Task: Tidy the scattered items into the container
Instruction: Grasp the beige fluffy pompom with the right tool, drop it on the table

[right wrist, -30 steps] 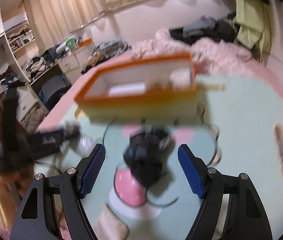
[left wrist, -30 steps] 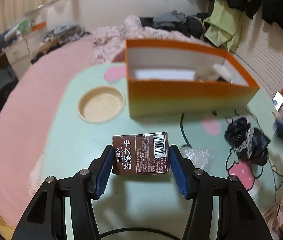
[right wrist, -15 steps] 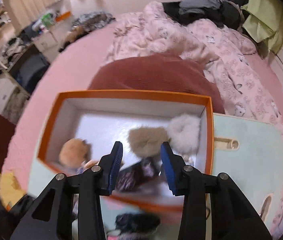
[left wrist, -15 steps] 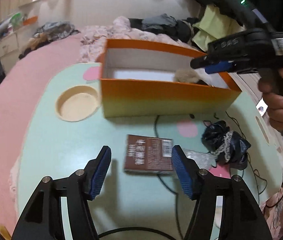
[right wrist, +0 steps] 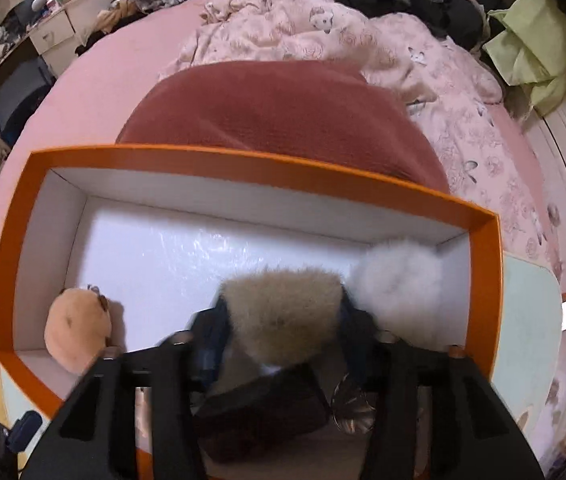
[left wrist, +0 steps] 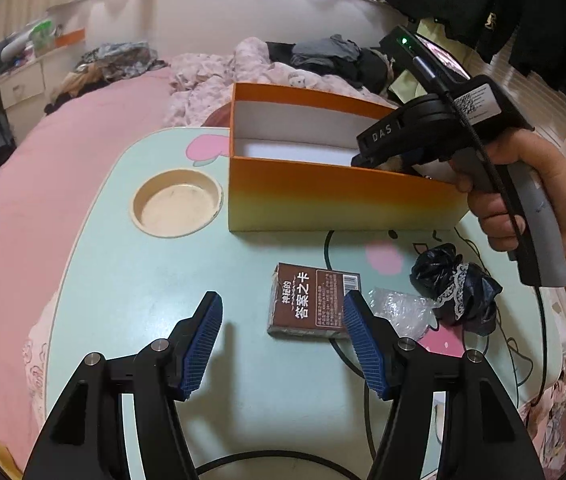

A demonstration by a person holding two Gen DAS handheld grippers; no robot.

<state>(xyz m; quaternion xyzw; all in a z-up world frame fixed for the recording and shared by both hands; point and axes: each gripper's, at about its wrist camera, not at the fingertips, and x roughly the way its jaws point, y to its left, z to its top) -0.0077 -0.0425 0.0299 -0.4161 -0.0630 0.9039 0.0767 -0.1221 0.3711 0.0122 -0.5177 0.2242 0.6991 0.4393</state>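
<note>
While holding the left claw (left wrist: 283, 298) spread above the desk (left wrist: 143, 280), brown card box (left wrist: 311, 300) lying at 1 o'clock against its right finger, risks shoving the box sideways on closing. In the orange container (left wrist: 343, 200) at 12 o'clock, right claw (right wrist: 279, 332) opening around a beige pom (right wrist: 283, 304); cannot tell whether pinching it, could snag fur and drag it out.

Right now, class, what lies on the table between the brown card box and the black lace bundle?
A crumpled clear plastic wrapper lies between the brown card box and the black lace bundle, seen in the left wrist view.
</note>
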